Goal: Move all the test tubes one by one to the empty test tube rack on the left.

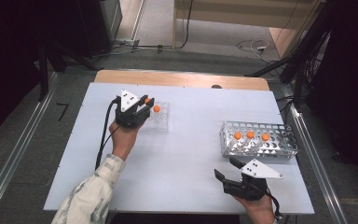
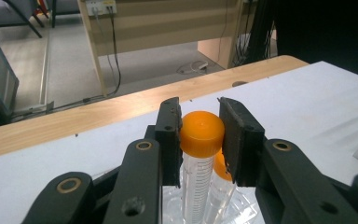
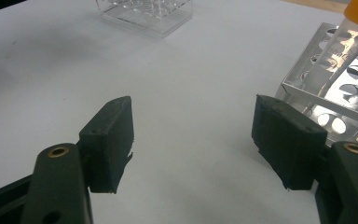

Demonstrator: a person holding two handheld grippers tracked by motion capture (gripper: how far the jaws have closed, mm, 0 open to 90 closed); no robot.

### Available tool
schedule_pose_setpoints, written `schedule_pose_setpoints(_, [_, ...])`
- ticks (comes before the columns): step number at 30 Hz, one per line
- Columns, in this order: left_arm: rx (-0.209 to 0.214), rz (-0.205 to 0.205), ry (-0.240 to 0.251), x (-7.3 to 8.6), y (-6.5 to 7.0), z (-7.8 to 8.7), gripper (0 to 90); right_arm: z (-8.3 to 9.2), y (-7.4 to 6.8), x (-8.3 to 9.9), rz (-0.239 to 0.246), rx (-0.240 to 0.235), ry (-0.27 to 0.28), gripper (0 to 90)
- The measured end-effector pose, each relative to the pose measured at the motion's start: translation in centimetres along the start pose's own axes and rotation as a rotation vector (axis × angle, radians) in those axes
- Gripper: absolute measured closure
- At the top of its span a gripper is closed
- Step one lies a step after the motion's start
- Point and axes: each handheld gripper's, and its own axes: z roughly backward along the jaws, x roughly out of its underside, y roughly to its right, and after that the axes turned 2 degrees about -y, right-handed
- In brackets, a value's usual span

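Note:
My left gripper [image 1: 145, 106] [image 2: 200, 122] is shut on a clear tube with an orange cap [image 1: 148, 100] [image 2: 201, 133], its pads pressing the cap from both sides. The tube stands upright over a clear plastic rack [image 1: 162, 119] [image 2: 244, 205] at the table's left. A second orange-capped tube [image 1: 156, 108] [image 2: 221, 169] stands in that rack just behind it. My right gripper [image 1: 227, 168] [image 3: 193, 135] rests open near the front right edge, with nothing between its jaws. In front of it stands a metal rack [image 1: 279, 144] [image 3: 349, 100] holding three orange-capped tubes [image 1: 250, 135].
The white tabletop [image 1: 186, 154] has a wooden strip [image 1: 182, 78] along its far edge. In the right gripper view one tube [image 3: 342, 46] leans in the metal rack at the upper right, and the clear rack [image 3: 144, 14] sits far off at the top. Cables lie on the floor beyond.

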Motion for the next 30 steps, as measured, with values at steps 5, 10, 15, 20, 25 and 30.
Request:
schedule_pose_setpoints(5, [0.003, 0.005, -0.005, 0.3, 0.0, 0.0, 69.0, -0.1, 0.1, 0.1, -0.003, 0.002, -0.004, 27.9])
schedule_pose_setpoints(10, [0.004, 0.009, -0.003, 0.3, 0.0, 0.0, 66.2, -0.1, 0.0, 0.1, -0.003, 0.002, -0.003, 27.9])
schedule_pose_setpoints(15, [0.008, 0.017, 0.000, 0.2, 0.0, 0.2, 64.4, -0.1, 0.1, 0.1, -0.004, 0.004, -0.005, 27.9])
schedule_pose_setpoints(20, [0.016, 0.036, 0.016, 0.2, 0.0, 0.8, 55.4, 0.0, 0.3, 0.2, -0.014, 0.011, -0.002, 27.9])
schedule_pose_setpoints(25, [0.018, 0.042, 0.024, 0.4, 0.4, 1.8, 41.9, 0.2, 0.9, 0.3, -0.026, 0.032, 0.000, 28.3])
schedule_pose_setpoints(30, [0.035, 0.047, 0.022, 1.0, 1.1, 3.1, 32.2, 0.6, 1.8, 0.4, -0.048, 0.070, 0.014, 29.7])
